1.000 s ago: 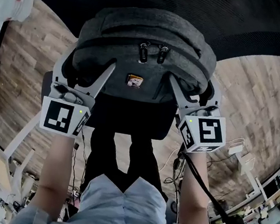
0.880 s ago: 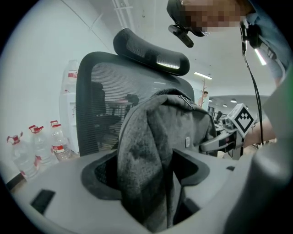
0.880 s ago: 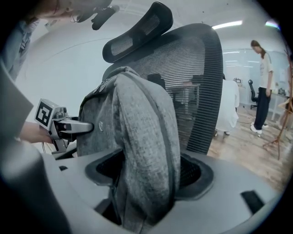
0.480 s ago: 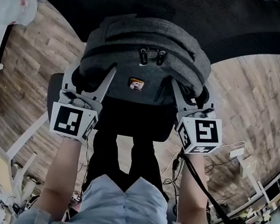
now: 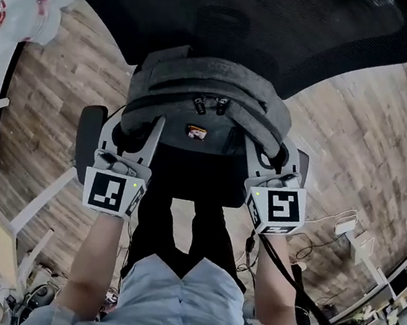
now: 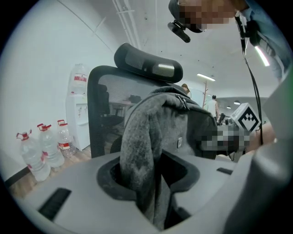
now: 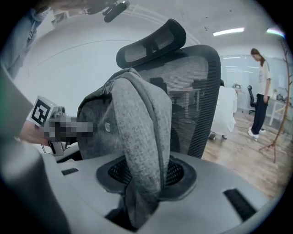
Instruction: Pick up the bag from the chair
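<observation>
A grey backpack (image 5: 209, 98) with two zip pulls and a small label hangs in front of the black mesh chair (image 5: 233, 15), held up between both grippers. My left gripper (image 5: 134, 126) is shut on the backpack's left side; in the left gripper view grey fabric (image 6: 137, 151) is pinched between the jaws. My right gripper (image 5: 266, 148) is shut on the right side, with a fold of fabric (image 7: 142, 151) squeezed in its jaws. The chair's seat (image 5: 187, 167) shows dark below the bag.
Wood floor (image 5: 54, 98) lies all round. The chair's backrest and headrest (image 7: 151, 43) stand right behind the bag. Water bottles (image 6: 43, 148) and a dispenser (image 6: 78, 109) stand by the left wall. A person (image 7: 258, 91) stands far right. Cables (image 5: 322, 229) and desks crowd the lower right.
Both grippers and the bag have drawn in toward the centre of the head view and look smaller; more of the chair's backrest shows above the bag. Both grips are unchanged.
</observation>
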`<move>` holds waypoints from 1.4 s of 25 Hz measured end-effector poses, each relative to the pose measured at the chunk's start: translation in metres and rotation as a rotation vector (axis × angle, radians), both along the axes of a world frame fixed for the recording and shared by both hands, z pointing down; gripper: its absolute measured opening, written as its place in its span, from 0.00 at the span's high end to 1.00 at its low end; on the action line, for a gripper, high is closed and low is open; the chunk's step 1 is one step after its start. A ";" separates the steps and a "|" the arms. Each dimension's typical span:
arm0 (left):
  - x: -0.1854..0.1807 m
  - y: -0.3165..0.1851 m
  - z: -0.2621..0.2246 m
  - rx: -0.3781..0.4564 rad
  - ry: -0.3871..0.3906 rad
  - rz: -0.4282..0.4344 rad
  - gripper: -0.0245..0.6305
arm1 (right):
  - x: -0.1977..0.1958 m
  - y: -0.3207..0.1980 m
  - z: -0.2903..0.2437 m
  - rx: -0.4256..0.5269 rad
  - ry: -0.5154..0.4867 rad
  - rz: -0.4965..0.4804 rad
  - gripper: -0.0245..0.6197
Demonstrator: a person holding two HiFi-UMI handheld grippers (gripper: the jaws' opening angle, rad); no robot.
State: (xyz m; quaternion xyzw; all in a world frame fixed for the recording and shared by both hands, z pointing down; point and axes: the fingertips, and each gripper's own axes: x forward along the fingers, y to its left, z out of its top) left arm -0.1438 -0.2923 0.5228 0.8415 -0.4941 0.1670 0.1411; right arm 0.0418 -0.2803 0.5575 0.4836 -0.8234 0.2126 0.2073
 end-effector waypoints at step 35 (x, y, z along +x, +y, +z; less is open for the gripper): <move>0.014 -0.020 -0.335 0.435 -0.049 -0.066 0.75 | 0.014 -0.028 -0.331 0.456 -0.063 0.075 0.77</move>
